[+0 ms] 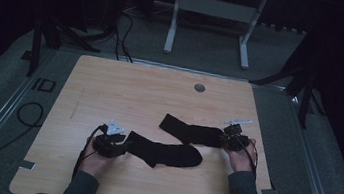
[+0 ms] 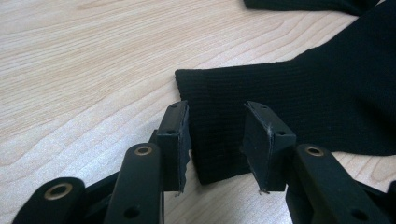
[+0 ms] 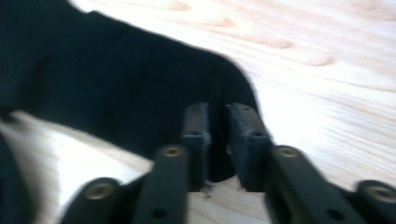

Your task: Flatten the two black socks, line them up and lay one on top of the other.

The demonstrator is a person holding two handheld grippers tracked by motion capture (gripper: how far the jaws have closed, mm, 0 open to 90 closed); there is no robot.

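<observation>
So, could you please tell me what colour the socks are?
Both socks are plain black, clearest in the left gripper view.

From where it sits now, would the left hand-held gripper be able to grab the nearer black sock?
Probably yes. The left hand-held gripper already has its jaws open on either side of the nearer sock's cuff end, which lies flat on the table. Nothing sits between them, so closing should catch the fabric.

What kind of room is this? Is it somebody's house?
Probably not a house; it looks like a lab or recording studio. A bare wooden table stands on grey carpet with black curtains around, dark stands at the sides and cables trailing on the floor. Two black socks lie on the table.
</observation>
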